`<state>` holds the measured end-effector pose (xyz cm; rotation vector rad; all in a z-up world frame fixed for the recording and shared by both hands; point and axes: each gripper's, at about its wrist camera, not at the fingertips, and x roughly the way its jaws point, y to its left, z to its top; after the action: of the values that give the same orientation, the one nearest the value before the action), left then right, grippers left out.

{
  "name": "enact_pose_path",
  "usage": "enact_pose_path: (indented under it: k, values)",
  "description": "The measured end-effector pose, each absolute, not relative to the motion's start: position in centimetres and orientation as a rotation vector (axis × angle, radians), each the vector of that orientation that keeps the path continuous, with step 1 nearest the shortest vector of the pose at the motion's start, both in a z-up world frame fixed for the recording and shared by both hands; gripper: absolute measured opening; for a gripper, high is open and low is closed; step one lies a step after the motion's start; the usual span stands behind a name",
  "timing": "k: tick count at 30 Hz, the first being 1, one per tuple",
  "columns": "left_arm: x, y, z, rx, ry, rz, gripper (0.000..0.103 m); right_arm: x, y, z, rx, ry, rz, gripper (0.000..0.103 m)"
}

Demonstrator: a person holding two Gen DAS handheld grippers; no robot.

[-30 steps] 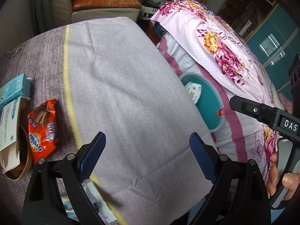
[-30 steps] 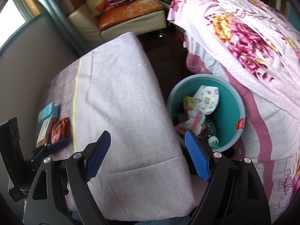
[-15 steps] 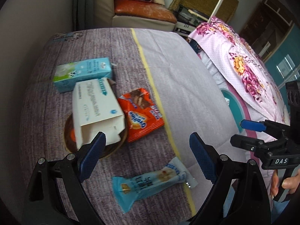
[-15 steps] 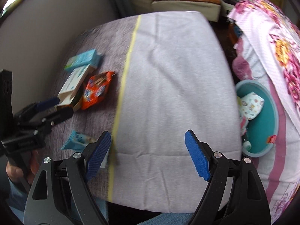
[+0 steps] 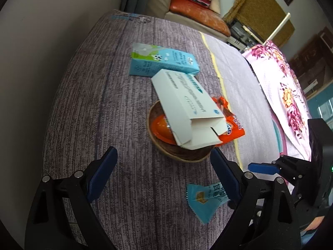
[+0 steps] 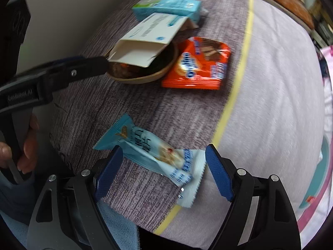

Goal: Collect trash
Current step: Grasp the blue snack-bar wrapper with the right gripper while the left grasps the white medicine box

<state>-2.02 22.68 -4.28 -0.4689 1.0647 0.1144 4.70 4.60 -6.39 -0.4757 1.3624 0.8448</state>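
A white carton [image 5: 188,108] [image 6: 152,35] lies open across a brown bowl [image 5: 166,149] [image 6: 145,74]. A light blue milk box [image 5: 162,63] [image 6: 168,5] lies behind it. An orange snack packet [image 5: 231,125] [image 6: 197,64] lies beside the bowl. A pale blue snack bar wrapper [image 6: 154,155] [image 5: 205,198] lies nearest. My left gripper [image 5: 164,176] is open and empty, just short of the bowl. My right gripper [image 6: 161,174] is open, its jaws either side of the blue wrapper, not touching it.
The table [image 5: 93,114] has a purple-grey striped cloth and a lilac cloth [image 6: 274,95] past a yellow stripe. A teal bin rim [image 6: 318,179] shows at the right edge. A floral pink bedspread [image 5: 285,87] and a sofa [image 5: 195,10] lie beyond.
Both grippers have swung from the lilac cloth and bin toward the trash on the striped cloth. The left has closed in on the bowl, the right on the blue wrapper. Both stay open.
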Motion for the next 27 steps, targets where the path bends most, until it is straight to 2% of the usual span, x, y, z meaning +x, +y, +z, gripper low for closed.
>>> enact_pose_path:
  k: [8,9,10,12,21,27]
  values:
    - [-2.0,23.5,-4.6,-0.497,1.072,0.123,0.091,3.5,6.1,-8.5,-0.539,1.383,0.891,0.078]
    - [-1.9,23.5,-4.6,-0.498,1.072,0.122,0.091,3.2,6.1,-8.7,-0.545,1.382,0.899,0.073]
    - [-1.8,23.6,-4.6,-0.499,1.073,0.123,0.091,2.8,6.1,-8.9,-0.55,1.374,0.907,0.065]
    - [-1.8,23.6,-4.6,-0.502,1.073,0.121,0.091,2.1,5.7,-9.0,-0.545,1.368,0.913,0.019]
    - [0.8,22.0,-3.5,-0.473,1.072,0.096,0.091,3.1,1.0,-6.2,-0.367,1.355,0.887,0.017]
    - [4.9,20.7,-3.3,-0.434,1.116,0.099,0.091,6.8,-3.1,-4.3,-0.226,1.323,0.794,0.017]
